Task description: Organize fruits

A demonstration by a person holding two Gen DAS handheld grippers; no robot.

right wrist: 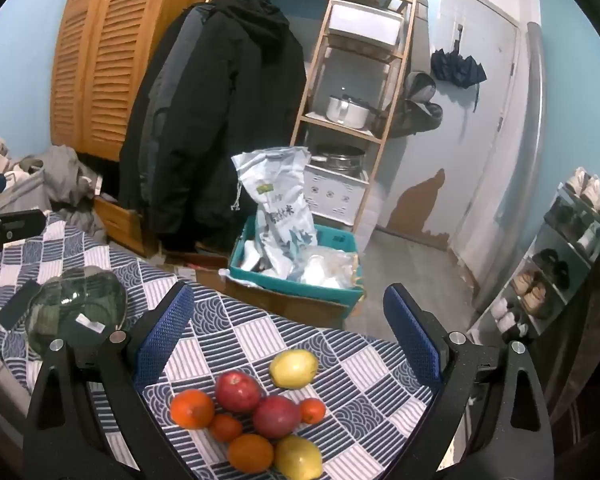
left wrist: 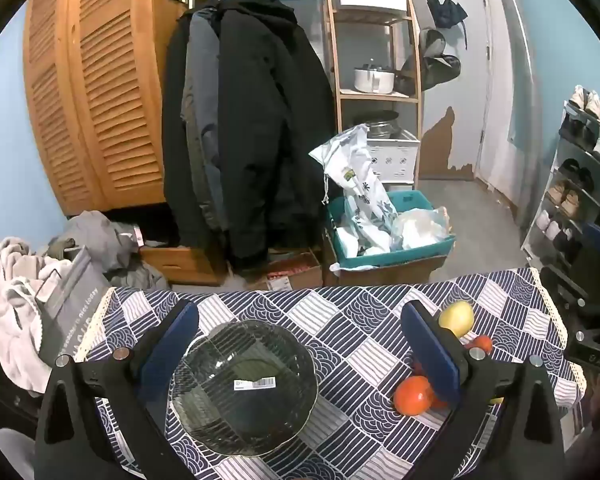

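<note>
A dark ribbed glass bowl (left wrist: 244, 386) with a barcode sticker sits empty on the patterned tablecloth, below my left gripper (left wrist: 298, 344), whose blue pads stand wide open around nothing. The bowl (right wrist: 76, 310) also shows at the left of the right wrist view. A cluster of fruit lies under my open right gripper (right wrist: 288, 332): two yellow lemons (right wrist: 293, 369), two red apples (right wrist: 238, 392) and several oranges (right wrist: 192, 409). In the left wrist view an orange (left wrist: 414, 395) and a lemon (left wrist: 457, 318) peek past the right pad.
The table's far edge (left wrist: 284, 290) drops to a floor with a teal bin (right wrist: 296, 284) of bags on a cardboard box. Coats (left wrist: 244, 128) hang behind, a wooden shelf (left wrist: 374, 60) stands beside them, laundry (left wrist: 16, 280) lies left, a shoe rack (right wrist: 560, 264) right.
</note>
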